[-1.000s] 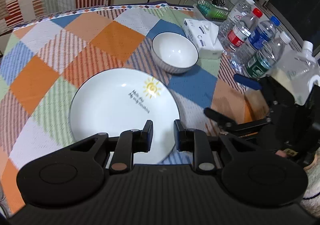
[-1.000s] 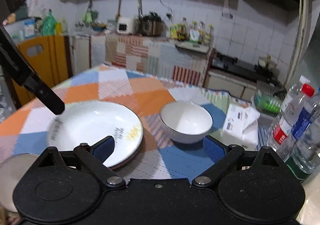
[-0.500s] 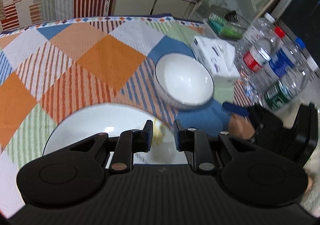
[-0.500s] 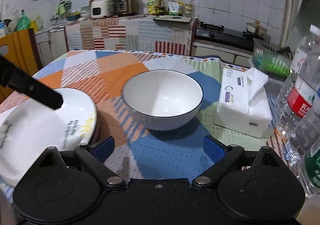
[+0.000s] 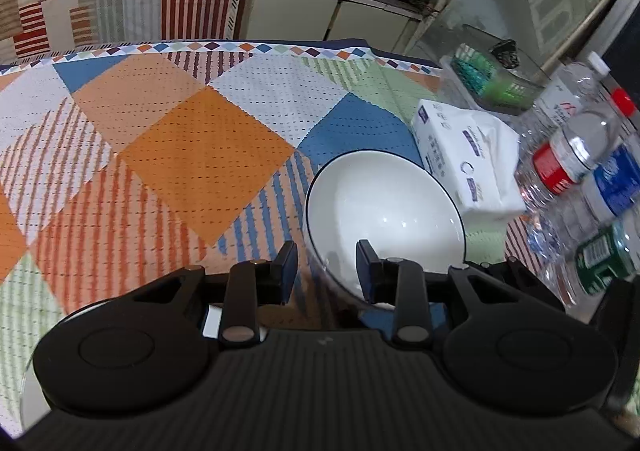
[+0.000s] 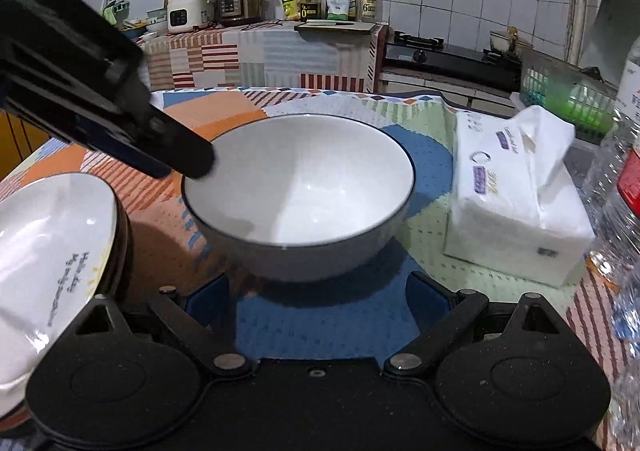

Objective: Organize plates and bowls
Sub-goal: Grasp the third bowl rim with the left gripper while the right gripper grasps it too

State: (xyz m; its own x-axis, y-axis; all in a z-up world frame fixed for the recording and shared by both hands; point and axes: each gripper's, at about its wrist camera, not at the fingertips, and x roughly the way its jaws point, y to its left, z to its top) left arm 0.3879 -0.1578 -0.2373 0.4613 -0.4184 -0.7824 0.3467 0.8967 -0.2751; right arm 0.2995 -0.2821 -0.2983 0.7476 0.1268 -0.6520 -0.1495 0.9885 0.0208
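left claw (image 5: 326, 267) is opening, its near rim of the bowl (image 5: 384, 207) now between the pads instead of the plate (image 6: 44, 247) a second ago. right claw (image 6: 320, 299) gapes empty before the bowl on the worktop (image 5: 160, 155); bowl pickup looks next.

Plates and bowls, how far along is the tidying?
Nothing looks finished: the plate and the bowl sit apart on the tablecloth. In hand: the left hand-held gripper straddles the bowl's rim, jaws opening, not gripping; the right hand-held gripper is open before it. Left: grasping and stacking.
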